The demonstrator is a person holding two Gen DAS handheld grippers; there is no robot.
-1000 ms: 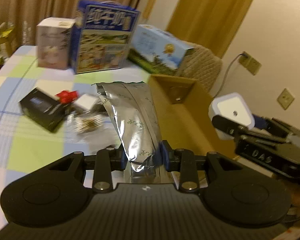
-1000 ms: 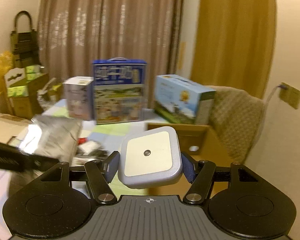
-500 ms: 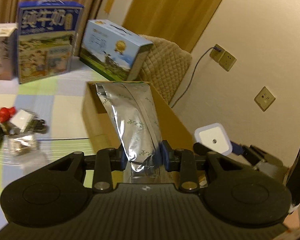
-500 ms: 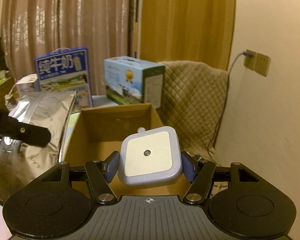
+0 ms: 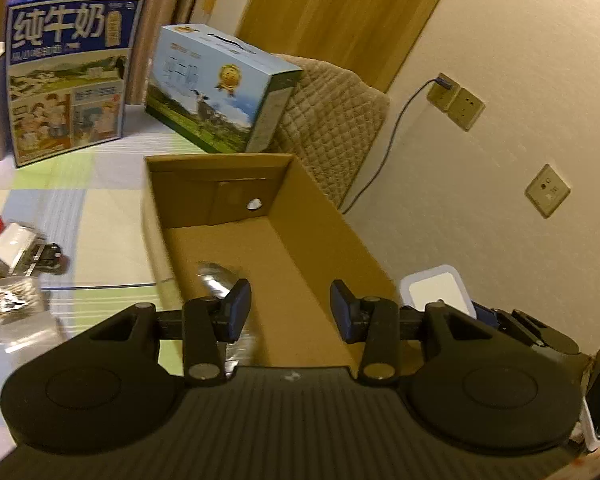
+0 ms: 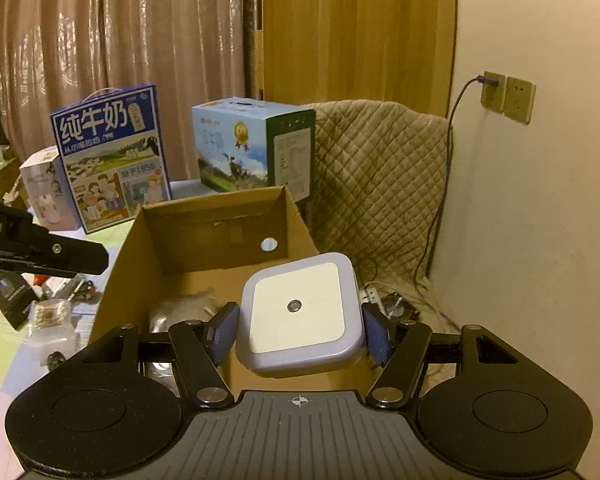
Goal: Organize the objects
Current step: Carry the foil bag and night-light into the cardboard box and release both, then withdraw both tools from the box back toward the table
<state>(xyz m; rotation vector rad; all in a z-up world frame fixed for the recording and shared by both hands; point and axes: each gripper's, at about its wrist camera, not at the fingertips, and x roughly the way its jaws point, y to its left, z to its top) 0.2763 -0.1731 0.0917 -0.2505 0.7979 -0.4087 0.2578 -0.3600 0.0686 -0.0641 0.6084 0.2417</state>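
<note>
Cardboard box (image 5: 308, 216), right view shows night light (image 6: 300, 312) clamped

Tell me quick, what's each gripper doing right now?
Left gripper: open, jaws just opened, silver bag dropped into the cardboard box.
Right gripper: shut on the square white light.

Two milk cartons, a dark blue one (image 6: 110, 156) and a light blue one (image 6: 252, 146), are stood at the surface's far edge; a quilted chair (image 6: 380, 184) is set beside it.

The silver pouch (image 5: 216, 280) is blurred, partly hidden behind the left hand-held gripper (image 5: 290, 311)
</note>
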